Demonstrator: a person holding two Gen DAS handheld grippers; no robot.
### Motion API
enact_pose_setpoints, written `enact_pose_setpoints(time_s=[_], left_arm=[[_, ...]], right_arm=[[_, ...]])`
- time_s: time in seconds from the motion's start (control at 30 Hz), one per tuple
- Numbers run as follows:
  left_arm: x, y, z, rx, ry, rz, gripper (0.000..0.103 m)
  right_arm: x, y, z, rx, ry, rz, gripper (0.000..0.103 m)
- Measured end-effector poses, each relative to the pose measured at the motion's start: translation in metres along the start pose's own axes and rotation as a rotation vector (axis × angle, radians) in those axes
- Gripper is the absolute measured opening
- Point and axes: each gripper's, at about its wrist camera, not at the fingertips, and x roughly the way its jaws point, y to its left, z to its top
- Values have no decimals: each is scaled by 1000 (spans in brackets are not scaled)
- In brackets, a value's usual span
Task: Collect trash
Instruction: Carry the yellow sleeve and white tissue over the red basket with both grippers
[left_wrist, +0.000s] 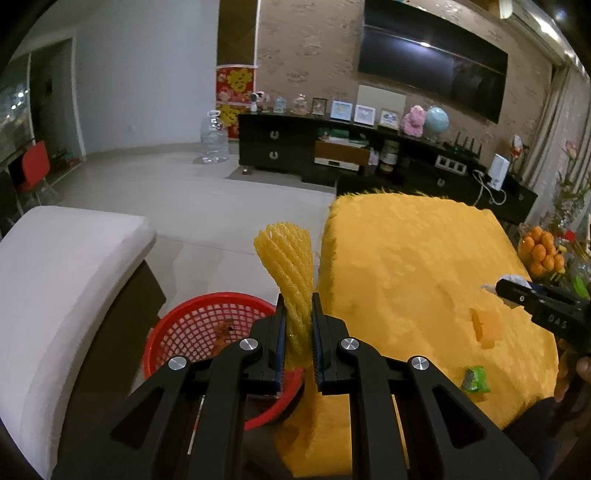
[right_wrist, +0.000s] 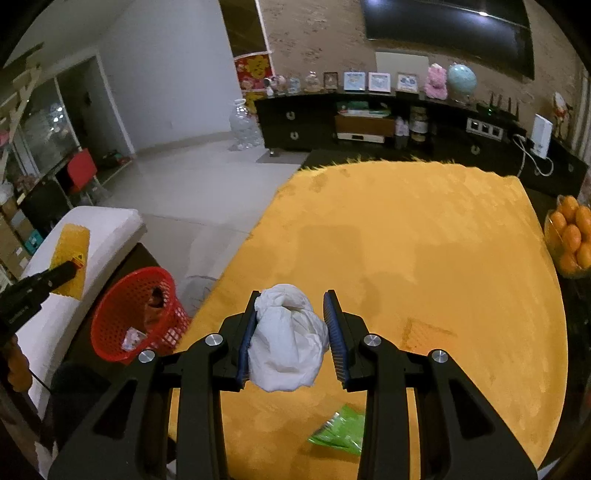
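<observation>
Above the red basket (left_wrist: 207, 332), left tongs (left_wrist: 298, 314) pinch yellow foam netting (left_wrist: 291, 266), seemingly.

A yellow foam net (left_wrist: 291, 273) stands pinched upright above the red basket (left_wrist: 207, 314); a crumpled white tissue (right_wrist: 288, 339) is held too.

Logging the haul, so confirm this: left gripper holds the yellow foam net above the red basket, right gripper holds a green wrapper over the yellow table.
Not the green wrapper: it lies on the yellow table. The right wrist view shows the right gripper holding a crumpled white tissue. The left gripper does hold the yellow foam net above the red basket.
</observation>
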Motion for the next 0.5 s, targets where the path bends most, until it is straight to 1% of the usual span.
enact_pose_setpoints(time_s=[0.3,0.5], left_arm=[[4,24,-3,-47,18,32,11],[5,38,-5,-73,34,50,11]], right_arm=[[14,29,13,-42,22,48,34],[28,58,17,-89,46,90,34]])
